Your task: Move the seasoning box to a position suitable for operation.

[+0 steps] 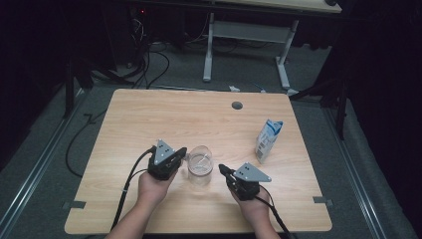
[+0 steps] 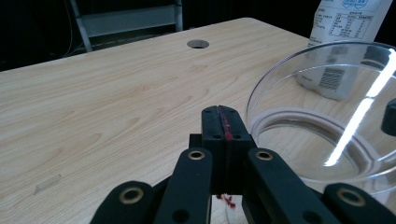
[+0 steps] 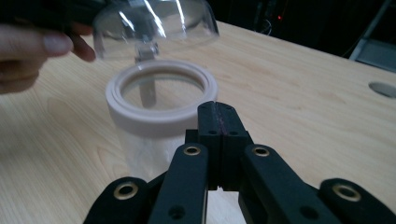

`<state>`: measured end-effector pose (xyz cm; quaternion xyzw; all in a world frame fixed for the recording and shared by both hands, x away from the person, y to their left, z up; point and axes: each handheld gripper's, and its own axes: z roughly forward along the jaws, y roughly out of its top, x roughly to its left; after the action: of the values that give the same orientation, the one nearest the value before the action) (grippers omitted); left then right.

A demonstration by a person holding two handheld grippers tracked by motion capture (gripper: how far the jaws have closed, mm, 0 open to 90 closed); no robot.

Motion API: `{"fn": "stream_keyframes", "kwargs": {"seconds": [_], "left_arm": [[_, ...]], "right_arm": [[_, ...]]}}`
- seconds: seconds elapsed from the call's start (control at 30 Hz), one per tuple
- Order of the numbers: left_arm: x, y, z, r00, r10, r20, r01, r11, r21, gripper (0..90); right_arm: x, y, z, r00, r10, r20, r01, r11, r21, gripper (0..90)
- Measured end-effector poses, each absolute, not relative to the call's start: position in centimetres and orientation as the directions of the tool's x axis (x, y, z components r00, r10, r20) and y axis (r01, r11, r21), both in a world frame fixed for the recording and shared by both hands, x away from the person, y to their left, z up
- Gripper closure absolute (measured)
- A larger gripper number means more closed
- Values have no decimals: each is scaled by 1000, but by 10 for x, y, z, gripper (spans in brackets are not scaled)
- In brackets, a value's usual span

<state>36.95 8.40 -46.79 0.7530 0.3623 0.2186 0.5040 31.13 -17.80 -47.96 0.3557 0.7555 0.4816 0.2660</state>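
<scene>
A clear glass jar (image 1: 200, 165) with a white seal ring (image 3: 161, 93) stands near the table's front middle. Its clear domed lid (image 3: 154, 25) is tipped up and open on the hinge. My left gripper (image 1: 181, 152) sits just left of the jar, and its jaws (image 2: 219, 126) are pressed together with nothing between them but red fibres. The lid (image 2: 327, 107) is right beside them; I cannot tell whether it touches. My right gripper (image 1: 222, 169) is just right of the jar, shut and empty (image 3: 218, 114), a short way from the ring.
A blue and white carton (image 1: 268, 139) stands upright to the right of the jar, also in the left gripper view (image 2: 348, 42). A round cable hole (image 1: 237, 105) lies at the table's far side. A hand's fingers (image 3: 32, 51) are beside the lid.
</scene>
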Motion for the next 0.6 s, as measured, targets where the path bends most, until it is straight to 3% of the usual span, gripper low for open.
{"fn": "stream_keyframes", "kwargs": {"seconds": [0.43, 0.6], "left_arm": [[369, 85, -468, 642, 765, -45, 332, -225, 916, 900], [353, 96, -469, 639, 766, -73, 329, -186, 926, 900]], "right_arm": [[320, -152, -463, -637, 767, -70, 247, 289, 925, 900], [319, -152, -460, -645, 761, -65, 242, 285, 928, 900]]}}
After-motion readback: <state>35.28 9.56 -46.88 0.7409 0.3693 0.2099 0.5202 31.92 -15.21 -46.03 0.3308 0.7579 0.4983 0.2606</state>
